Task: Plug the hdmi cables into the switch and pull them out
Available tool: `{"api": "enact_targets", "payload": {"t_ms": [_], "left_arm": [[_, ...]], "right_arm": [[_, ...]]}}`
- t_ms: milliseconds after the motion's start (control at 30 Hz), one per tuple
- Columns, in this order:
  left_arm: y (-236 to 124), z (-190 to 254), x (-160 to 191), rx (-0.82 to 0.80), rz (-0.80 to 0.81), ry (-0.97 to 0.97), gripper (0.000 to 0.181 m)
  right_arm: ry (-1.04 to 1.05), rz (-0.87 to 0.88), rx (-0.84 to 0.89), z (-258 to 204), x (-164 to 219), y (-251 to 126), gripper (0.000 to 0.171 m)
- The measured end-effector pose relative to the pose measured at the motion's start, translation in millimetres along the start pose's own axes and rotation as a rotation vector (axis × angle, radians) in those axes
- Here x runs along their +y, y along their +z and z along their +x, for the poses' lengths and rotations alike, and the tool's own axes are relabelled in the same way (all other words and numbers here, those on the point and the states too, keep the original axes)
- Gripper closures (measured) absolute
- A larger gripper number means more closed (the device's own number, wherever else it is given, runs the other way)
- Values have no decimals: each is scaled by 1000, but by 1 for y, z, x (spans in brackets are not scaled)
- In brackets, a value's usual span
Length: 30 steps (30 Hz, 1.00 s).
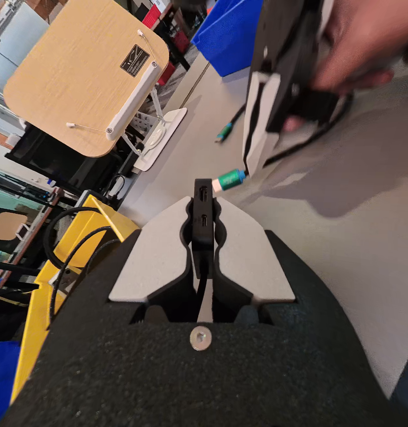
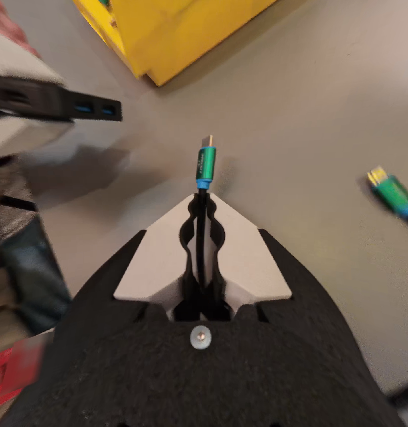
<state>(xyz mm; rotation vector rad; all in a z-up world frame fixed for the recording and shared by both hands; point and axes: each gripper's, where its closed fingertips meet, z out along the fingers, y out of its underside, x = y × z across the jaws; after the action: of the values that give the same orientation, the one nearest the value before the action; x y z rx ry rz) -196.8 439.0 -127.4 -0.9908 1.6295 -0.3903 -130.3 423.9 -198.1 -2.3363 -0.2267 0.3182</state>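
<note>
The left gripper [image 1: 203, 205] clamps the black switch [image 1: 203, 221], ports facing twelve o'clock. The right gripper [image 2: 202, 196] pinches a black cable, its green HDMI plug [image 2: 205, 167] just at the switch's two o'clock, unplugged; a second HDMI plug [image 2: 393, 191] lies on the grey table [image 2: 291, 115] at three o'clock.

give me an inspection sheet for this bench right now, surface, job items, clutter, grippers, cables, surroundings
Surface: grey table, bare around the work.
Job's things: black switch held off the table; green HDMI plug near it, not inserted.
Clutter: yellow bin, blue bin, wooden tilting stand.
Grippers: left gripper clamps the switch; right gripper pinches the black cord behind the plug.
Cables: second green plug lies loose on the table.
Surroundings: shelving and boxes, blurred.
</note>
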Motion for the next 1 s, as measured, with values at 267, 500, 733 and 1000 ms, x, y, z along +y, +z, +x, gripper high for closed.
{"api": "enact_targets", "payload": {"t_ms": [267, 500, 733, 1000], "left_arm": [[8, -5, -12, -181, -40, 381, 167], [22, -4, -28, -297, -62, 647, 168], [27, -5, -18, -254, -88, 557, 168], [23, -10, -2, -208, -111, 443, 168]], "right_arm": [[383, -14, -603, -45, -18, -91, 167], [525, -60, -878, -67, -11, -102, 167], [50, -108, -344, -27, 13, -69, 166], [196, -139, -559, -63, 31, -34, 156]]}}
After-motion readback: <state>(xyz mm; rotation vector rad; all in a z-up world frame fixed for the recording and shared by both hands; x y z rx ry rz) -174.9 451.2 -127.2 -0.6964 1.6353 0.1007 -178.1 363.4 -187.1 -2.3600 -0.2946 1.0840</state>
